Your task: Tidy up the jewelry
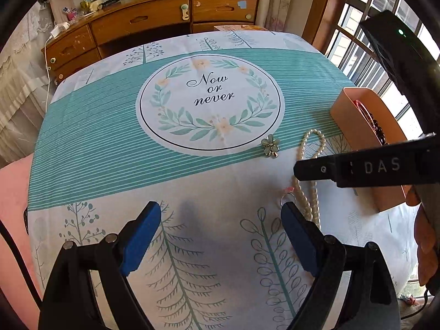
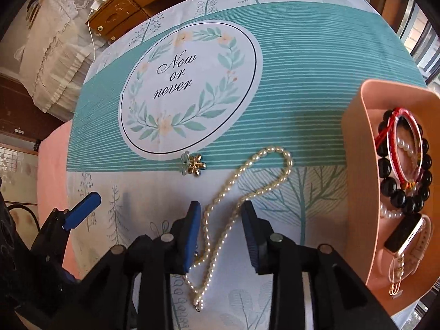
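Observation:
A pearl necklace (image 2: 239, 181) lies in a long loop on the tablecloth; it also shows in the left wrist view (image 1: 310, 148). My right gripper (image 2: 220, 211) is open, its blue pads (image 2: 192, 225) on either side of the strands, low over them. A flower brooch (image 1: 271, 144) lies left of the necklace, also in the right wrist view (image 2: 194, 163). A small ring (image 1: 287, 198) lies by my left gripper's right pad. My left gripper (image 1: 220, 214) is open and empty. A pink box (image 2: 357, 148) at the right holds bead bracelets (image 2: 423, 176) and a watch (image 2: 404, 233).
The patterned cloth (image 1: 110, 165) covers the table. A wooden dresser (image 1: 154, 22) stands behind it, a window (image 1: 357, 41) at the right, a bed (image 2: 46, 41) at the left. The right gripper's body (image 1: 371, 167) reaches over the necklace.

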The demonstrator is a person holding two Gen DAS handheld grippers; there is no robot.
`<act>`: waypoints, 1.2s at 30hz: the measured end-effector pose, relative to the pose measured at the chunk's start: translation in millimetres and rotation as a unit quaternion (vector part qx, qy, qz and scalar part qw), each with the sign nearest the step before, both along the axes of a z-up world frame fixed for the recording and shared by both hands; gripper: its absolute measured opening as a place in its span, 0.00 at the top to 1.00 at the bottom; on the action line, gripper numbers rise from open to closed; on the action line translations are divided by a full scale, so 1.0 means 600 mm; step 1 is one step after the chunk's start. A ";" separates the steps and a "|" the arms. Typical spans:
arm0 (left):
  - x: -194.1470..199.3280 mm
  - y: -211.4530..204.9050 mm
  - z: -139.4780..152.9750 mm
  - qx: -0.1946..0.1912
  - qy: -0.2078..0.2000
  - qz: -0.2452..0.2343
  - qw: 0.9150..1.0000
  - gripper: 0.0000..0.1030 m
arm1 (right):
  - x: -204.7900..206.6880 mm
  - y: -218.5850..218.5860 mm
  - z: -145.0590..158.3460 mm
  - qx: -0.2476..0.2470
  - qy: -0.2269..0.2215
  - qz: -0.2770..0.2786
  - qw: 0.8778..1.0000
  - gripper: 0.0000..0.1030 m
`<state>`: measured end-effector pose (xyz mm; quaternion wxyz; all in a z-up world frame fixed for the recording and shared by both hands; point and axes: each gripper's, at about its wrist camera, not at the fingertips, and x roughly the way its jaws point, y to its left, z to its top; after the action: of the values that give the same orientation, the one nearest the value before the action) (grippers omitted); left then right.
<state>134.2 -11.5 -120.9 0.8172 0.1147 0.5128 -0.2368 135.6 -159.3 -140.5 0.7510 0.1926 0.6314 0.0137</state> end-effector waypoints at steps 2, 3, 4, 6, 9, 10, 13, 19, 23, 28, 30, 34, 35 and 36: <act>-0.005 0.004 -0.001 0.000 -0.001 -0.004 1.000 0.15 | 0.011 0.013 0.001 -0.025 0.004 0.005 1.000 0.68; -0.007 0.006 -0.001 -0.001 -0.001 -0.005 1.000 0.15 | 0.015 0.022 0.002 -0.043 0.005 0.014 0.999 0.68; -0.010 0.009 -0.002 -0.002 -0.001 -0.006 1.000 0.15 | 0.018 0.031 0.003 -0.064 0.006 0.026 0.998 0.68; -0.013 0.015 -0.001 -0.004 -0.001 -0.007 1.000 0.15 | 0.021 0.051 0.003 -0.106 0.009 0.056 0.993 0.68; -0.018 0.023 0.001 -0.005 -0.004 -0.009 1.000 0.15 | 0.024 0.072 0.001 -0.146 0.014 0.092 0.985 0.68; -0.020 0.025 0.002 -0.006 -0.005 -0.010 1.000 0.15 | 0.023 0.075 0.000 -0.153 0.012 0.101 0.983 0.68; -0.022 0.028 0.005 -0.004 -0.010 -0.013 1.000 0.15 | 0.019 0.069 0.001 -0.154 0.006 0.109 0.982 0.75; -0.023 0.025 0.010 -0.001 -0.016 -0.025 1.000 0.15 | 0.001 0.016 0.003 -0.111 0.007 0.094 0.989 0.94; -0.016 0.004 0.010 -0.003 -0.007 -0.044 0.999 0.15 | -0.023 -0.022 0.015 -0.070 -0.007 0.072 0.995 1.00; -0.009 -0.042 0.001 0.001 0.013 -0.072 0.997 0.15 | -0.058 -0.056 0.037 -0.035 -0.039 0.054 0.997 1.00; -0.005 -0.063 -0.006 0.007 0.021 -0.082 0.996 0.15 | -0.067 -0.061 0.048 -0.028 -0.049 0.049 0.997 1.00; 0.000 -0.102 -0.016 0.027 0.028 -0.095 0.995 0.15 | -0.072 -0.061 0.059 -0.018 -0.065 0.043 0.997 1.00; 0.002 -0.110 -0.019 0.035 0.029 -0.096 0.994 0.17 | -0.067 -0.059 0.059 -0.013 -0.066 0.043 0.997 1.00; 0.004 -0.117 -0.022 0.044 0.033 -0.097 0.994 0.25 | -0.067 -0.057 0.058 -0.009 -0.066 0.043 0.997 1.00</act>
<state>136.8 -81.7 -134.2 0.7674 0.1917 0.5355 -0.2959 95.6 -193.4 -105.6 0.7914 0.1573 0.5884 0.0530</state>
